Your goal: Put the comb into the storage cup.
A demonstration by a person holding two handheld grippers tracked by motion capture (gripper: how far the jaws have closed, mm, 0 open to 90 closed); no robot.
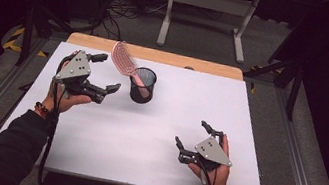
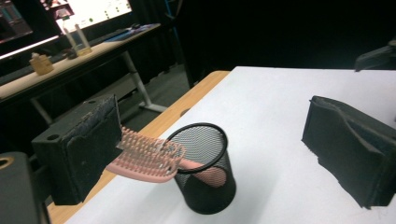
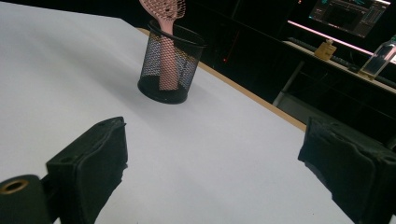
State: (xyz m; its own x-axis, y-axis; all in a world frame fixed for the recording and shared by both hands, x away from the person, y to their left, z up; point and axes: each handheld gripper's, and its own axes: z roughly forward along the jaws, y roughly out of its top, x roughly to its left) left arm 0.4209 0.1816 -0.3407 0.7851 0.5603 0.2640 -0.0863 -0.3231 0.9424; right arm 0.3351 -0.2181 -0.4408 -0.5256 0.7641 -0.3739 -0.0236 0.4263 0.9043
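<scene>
A pink hairbrush (image 1: 124, 59) stands handle-down in a black mesh cup (image 1: 143, 86) near the table's far middle, its bristled head leaning out to the left. My left gripper (image 1: 109, 71) hovers open just left of the cup, jaws wide apart and empty. In the left gripper view the hairbrush (image 2: 147, 156) and the cup (image 2: 205, 175) sit between the two jaws, a short way ahead. My right gripper (image 1: 192, 134) rests open at the front right, well clear of the cup. The right gripper view has the cup (image 3: 169, 65) with the brush (image 3: 164, 11) farther off.
The white table top (image 1: 147, 120) has a wooden strip (image 1: 158, 55) along its far edge. A metal desk frame (image 1: 209, 9) stands on the floor beyond. A bench with bottles (image 2: 70, 44) and a lit screen stands off to the side.
</scene>
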